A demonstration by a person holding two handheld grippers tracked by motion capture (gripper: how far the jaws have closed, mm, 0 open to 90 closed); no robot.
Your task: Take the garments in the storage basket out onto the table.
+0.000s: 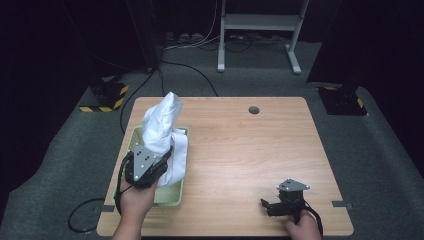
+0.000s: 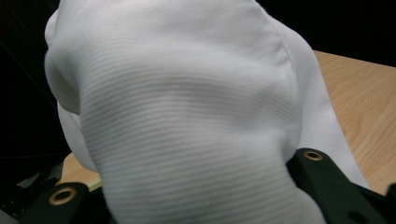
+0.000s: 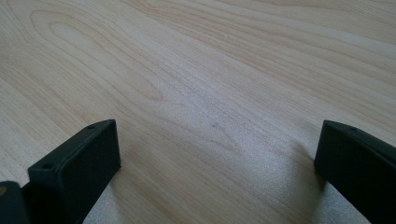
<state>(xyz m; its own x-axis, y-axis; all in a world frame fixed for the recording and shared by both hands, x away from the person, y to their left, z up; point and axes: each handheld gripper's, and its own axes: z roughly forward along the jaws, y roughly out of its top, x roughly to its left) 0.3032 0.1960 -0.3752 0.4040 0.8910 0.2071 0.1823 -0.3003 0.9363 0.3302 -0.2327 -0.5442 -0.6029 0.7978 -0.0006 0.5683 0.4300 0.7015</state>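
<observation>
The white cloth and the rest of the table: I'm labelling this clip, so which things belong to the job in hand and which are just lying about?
In the job:
white cloth, bunched and lifted
left tongs, shut on the cloth
green tray under the cloth

Lying about:
right tongs, open, on the table
white stand and cables on the floor

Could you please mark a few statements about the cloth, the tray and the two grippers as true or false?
1. The left gripper is shut on the white cloth. True.
2. The cloth lies flat in the middle of the table. False: it is bunched and lifted over the green tray at the table's left side.
3. The right gripper holds a corner of the cloth. False: its jaws stand open with bare wood between them.
4. The right gripper sits near the table's front right edge. True.
5. The tray is red. False: it is pale green.
</observation>
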